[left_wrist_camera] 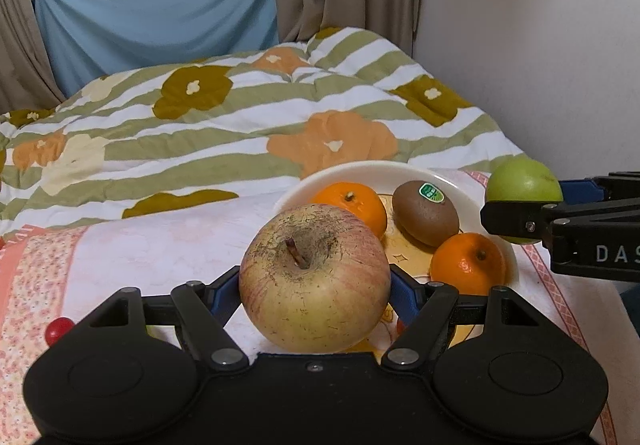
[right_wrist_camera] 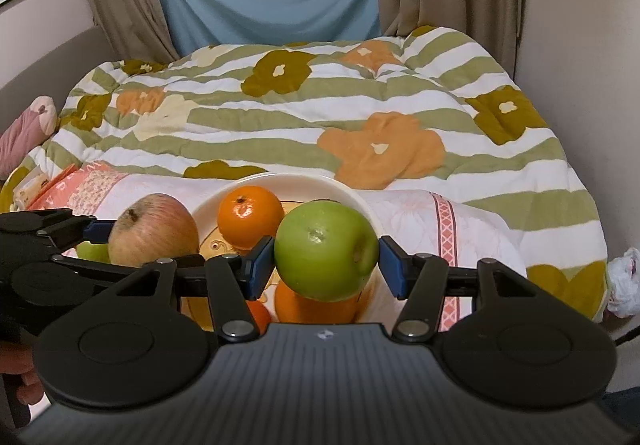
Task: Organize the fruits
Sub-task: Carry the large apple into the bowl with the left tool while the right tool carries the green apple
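In the left wrist view, the left claw (left_wrist_camera: pixel 315 295) fills the bottom of the frame, its blue pads pressed against both sides of a red apple (left_wrist_camera: pixel 315 277) at lower centre, stem up. Just behind and to the right of the apple sits a white plate (left_wrist_camera: pixel 460 185) holding two oranges, one at the back left (left_wrist_camera: pixel 352 205) and one at the front right (left_wrist_camera: pixel 466 263), with a kiwi (left_wrist_camera: pixel 425 212) bearing a green sticker between them. The plate rests on a pale floral cloth (left_wrist_camera: pixel 168 245) spread on a bed, with a striped flowered quilt (left_wrist_camera: pixel 240 117) behind it. At the right edge, the right claw (left_wrist_camera: pixel 522 211) comes in sideways, holding a green apple (left_wrist_camera: pixel 522 181) just beyond the plate's right rim.

In the right wrist view, the right claw (right_wrist_camera: pixel 326 257) sits at lower centre, clamped on the green apple (right_wrist_camera: pixel 326 251), which hangs over the plate (right_wrist_camera: pixel 352 197) and partly covers an orange (right_wrist_camera: pixel 316 307) below it. Another orange (right_wrist_camera: pixel 250 217) lies at the back left of the plate. At left, the left claw (right_wrist_camera: pixel 120 241) holds the red apple (right_wrist_camera: pixel 154 231) just beside the plate's left rim.
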`<action>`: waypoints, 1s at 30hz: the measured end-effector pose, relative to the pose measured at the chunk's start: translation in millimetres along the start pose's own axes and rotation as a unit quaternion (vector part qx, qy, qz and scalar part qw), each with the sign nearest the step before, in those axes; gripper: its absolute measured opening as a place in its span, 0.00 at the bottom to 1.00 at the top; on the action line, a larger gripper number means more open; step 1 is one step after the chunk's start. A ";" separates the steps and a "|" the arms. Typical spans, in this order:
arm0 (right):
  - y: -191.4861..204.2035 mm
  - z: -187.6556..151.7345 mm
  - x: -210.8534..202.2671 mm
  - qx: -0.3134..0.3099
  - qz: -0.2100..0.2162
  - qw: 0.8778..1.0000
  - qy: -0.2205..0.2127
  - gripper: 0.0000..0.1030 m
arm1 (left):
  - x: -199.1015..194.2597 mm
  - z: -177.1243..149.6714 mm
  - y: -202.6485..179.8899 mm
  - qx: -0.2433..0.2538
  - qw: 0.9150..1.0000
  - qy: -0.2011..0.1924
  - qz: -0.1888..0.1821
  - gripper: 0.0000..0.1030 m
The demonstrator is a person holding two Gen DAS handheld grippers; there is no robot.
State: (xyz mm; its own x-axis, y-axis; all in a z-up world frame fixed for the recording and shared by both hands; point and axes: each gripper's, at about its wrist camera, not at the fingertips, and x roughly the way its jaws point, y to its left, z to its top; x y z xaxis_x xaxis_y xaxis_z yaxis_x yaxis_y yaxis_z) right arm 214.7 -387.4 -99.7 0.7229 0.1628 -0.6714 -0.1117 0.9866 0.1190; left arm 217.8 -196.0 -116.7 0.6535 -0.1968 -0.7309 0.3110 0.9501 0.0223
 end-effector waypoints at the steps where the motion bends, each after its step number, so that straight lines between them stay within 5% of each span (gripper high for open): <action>1: -1.0 0.5 1.7 -0.001 0.001 1.000 0.001 0.69 | 2.9 0.5 -1.7 0.000 1.000 0.003 0.001 0.76; 15: -2.6 10.0 15.0 -0.013 0.015 1.000 0.005 0.69 | 21.3 -1.5 -15.2 0.019 0.999 0.027 0.015 0.76; 19: -0.2 12.6 17.4 -0.019 0.019 1.000 0.007 0.69 | 12.6 -1.4 -12.1 0.011 1.000 0.019 0.010 0.91; 30: 25.7 15.7 34.6 -0.035 0.053 0.998 0.022 0.69 | -12.1 -3.8 0.1 -0.007 1.000 0.011 0.027 0.94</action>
State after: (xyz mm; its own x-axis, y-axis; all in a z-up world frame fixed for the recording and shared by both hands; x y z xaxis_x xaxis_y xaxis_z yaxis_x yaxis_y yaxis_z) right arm 247.6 -356.5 -108.4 0.6739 0.2643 -0.6900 -0.2338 0.9621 0.1403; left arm 207.3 -192.6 -110.4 0.6539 -0.1393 -0.7436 0.2660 0.9625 0.0536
